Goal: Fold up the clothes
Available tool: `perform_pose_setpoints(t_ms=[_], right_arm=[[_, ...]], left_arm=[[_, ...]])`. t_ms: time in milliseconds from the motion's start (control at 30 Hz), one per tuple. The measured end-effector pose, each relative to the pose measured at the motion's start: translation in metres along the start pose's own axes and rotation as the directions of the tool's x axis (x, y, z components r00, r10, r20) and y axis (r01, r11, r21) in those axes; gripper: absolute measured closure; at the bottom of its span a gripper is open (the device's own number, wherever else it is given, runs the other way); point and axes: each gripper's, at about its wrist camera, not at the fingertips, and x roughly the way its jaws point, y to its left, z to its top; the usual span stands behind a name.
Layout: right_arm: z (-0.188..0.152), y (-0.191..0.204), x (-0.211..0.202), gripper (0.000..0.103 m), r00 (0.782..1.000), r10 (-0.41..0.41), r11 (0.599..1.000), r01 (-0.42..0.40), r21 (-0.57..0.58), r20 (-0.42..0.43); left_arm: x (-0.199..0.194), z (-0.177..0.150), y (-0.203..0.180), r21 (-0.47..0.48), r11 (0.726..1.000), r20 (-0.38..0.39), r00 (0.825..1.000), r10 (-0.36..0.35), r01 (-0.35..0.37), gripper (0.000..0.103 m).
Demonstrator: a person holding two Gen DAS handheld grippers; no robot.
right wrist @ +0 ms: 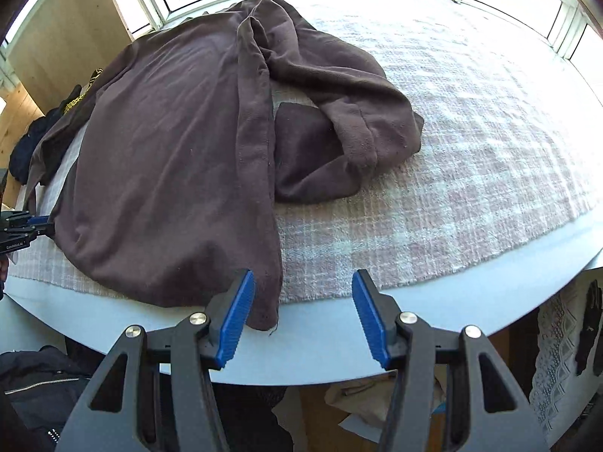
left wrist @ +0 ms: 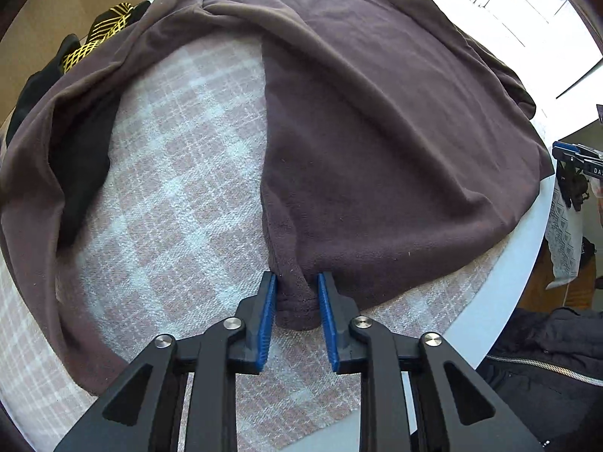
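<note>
Blue-padded jaws of the left gripper (left wrist: 296, 297) pinch a bunched corner of the fleece (left wrist: 377, 143), the fold wedged between both pads low in the left wrist view. Jaws of the right gripper (right wrist: 303, 314) stand spread, with the garment's other near corner hanging over the rim of the surface (right wrist: 320, 339) just inside the pad at 9 o'clock, not yet clamped. That brown fleece lies across a checked cloth (right wrist: 471, 143), its body running toward 12 o'clock and a sleeve doubled over at about 1 o'clock of the body in the right view. It looks soft, thick and limp, light enough to lift by two corners, with a nap that should hold in the pads and not slide. It will likely sag and drag between the grips, so the hem corners seem the best holds; the bulk in the left grip suggests several layers are caught. Dark clothes with a yellow pattern (left wrist: 101, 34) lie at 10 o'clock.
</note>
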Motion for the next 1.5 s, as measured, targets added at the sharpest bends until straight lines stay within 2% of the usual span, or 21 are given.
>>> perform_pose_setpoints(t_ms=[33,67,267,300,333,367,400,533,667,800,867,900,967,1033,1100,1200,1300,1333,1400,1433,1500], right_arm=[[-0.001,0.000,0.001,0.050,1.000,0.008,1.000,-0.008,-0.011,-0.003],[-0.002,0.001,0.002,0.050,1.000,0.016,1.000,-0.016,-0.022,-0.004],[0.003,0.010,0.017,0.050,0.993,0.117,0.988,-0.119,-0.094,-0.023],[0.004,0.012,0.022,0.053,0.989,0.142,0.984,-0.146,-0.101,-0.043],[0.005,0.013,0.028,0.061,0.984,0.168,0.979,-0.174,-0.103,-0.067],[0.006,0.013,0.034,0.093,0.975,0.201,0.974,-0.209,-0.089,-0.096],[0.006,0.012,0.038,0.097,0.967,0.230,0.969,-0.238,-0.070,-0.109],[0.010,0.014,0.028,0.097,0.960,0.262,0.960,-0.270,-0.075,-0.101],[0.019,0.021,-0.006,0.097,0.951,0.308,0.946,-0.310,-0.091,-0.040],[0.027,0.026,-0.045,0.097,0.938,0.345,0.934,-0.341,-0.111,0.027],[0.029,0.025,-0.056,0.097,0.937,0.347,0.934,-0.342,-0.105,0.042],[0.027,0.024,-0.052,0.097,0.946,0.323,0.942,-0.320,-0.100,0.022],[0.020,0.022,-0.033,0.097,0.967,0.251,0.963,-0.254,-0.090,-0.046],[0.010,0.021,-0.005,0.097,0.969,0.210,0.971,-0.222,-0.083,-0.131],[0.002,0.023,0.022,0.097,0.968,0.159,0.978,-0.181,-0.101,-0.195],[0.003,0.026,0.032,0.097,0.961,0.168,0.978,-0.190,-0.083,-0.221],[0.009,0.028,0.015,0.097,0.958,0.192,0.973,-0.215,-0.087,-0.213],[0.009,0.028,0.012,0.096,0.957,0.180,0.974,-0.206,-0.095,-0.227],[0.010,0.027,0.009,0.073,0.956,0.131,0.978,-0.168,-0.123,-0.261],[0.010,0.025,0.006,0.069,0.962,0.101,0.980,-0.140,-0.143,-0.252],[0.014,0.015,-0.004,0.067,0.980,0.049,0.985,-0.080,-0.154,-0.194]], left_arm=[[-0.001,0.000,-0.002,0.004,1.000,0.001,1.000,-0.006,0.006,0.093],[-0.002,0.000,-0.003,0.006,1.000,0.002,1.000,-0.007,0.007,0.095],[-0.016,-0.001,-0.005,-0.017,1.000,0.034,0.999,0.002,-0.002,0.095],[-0.019,-0.001,-0.005,-0.024,1.000,0.043,0.999,-0.002,0.003,0.095],[-0.022,-0.001,-0.005,-0.030,0.999,0.050,0.999,-0.008,0.010,0.095],[-0.026,-0.002,-0.005,-0.036,0.999,0.058,0.998,-0.010,0.012,0.096],[-0.029,-0.002,-0.005,-0.042,0.999,0.066,0.998,-0.010,0.013,0.096],[-0.049,-0.007,-0.008,-0.054,0.998,0.110,0.994,-0.013,0.019,0.096],[-0.081,-0.016,-0.016,-0.059,0.998,0.157,0.988,-0.006,0.016,0.097],[-0.111,-0.022,-0.019,-0.071,0.997,0.198,0.980,0.031,-0.017,0.097],[-0.123,-0.029,-0.020,-0.081,0.996,0.211,0.976,0.048,-0.031,0.097],[-0.128,-0.036,-0.021,-0.080,0.996,0.212,0.975,0.063,-0.047,0.097],[-0.113,-0.053,-0.021,-0.112,0.994,0.171,0.985,0.024,-0.004,0.096],[-0.091,-0.069,-0.021,-0.150,0.988,0.116,0.993,-0.020,0.038,0.096],[-0.070,-0.083,-0.023,-0.170,0.985,0.062,0.998,-0.031,0.041,0.096],[-0.056,-0.091,-0.013,-0.212,0.976,0.043,0.998,-0.040,0.048,0.097],[-0.065,-0.089,-0.005,-0.204,0.979,0.056,0.998,0.009,0.003,0.097],[-0.066,-0.090,-0.003,-0.195,0.981,0.037,0.999,0.029,-0.021,0.097],[-0.059,-0.096,0.004,-0.179,0.981,-0.035,0.997,0.070,-0.075,0.093],[-0.055,-0.100,0.009,-0.178,0.979,-0.063,0.994,0.090,-0.100,0.094],[-0.055,-0.104,0.014,-0.179,0.976,-0.089,0.990,0.109,-0.124,0.094]])
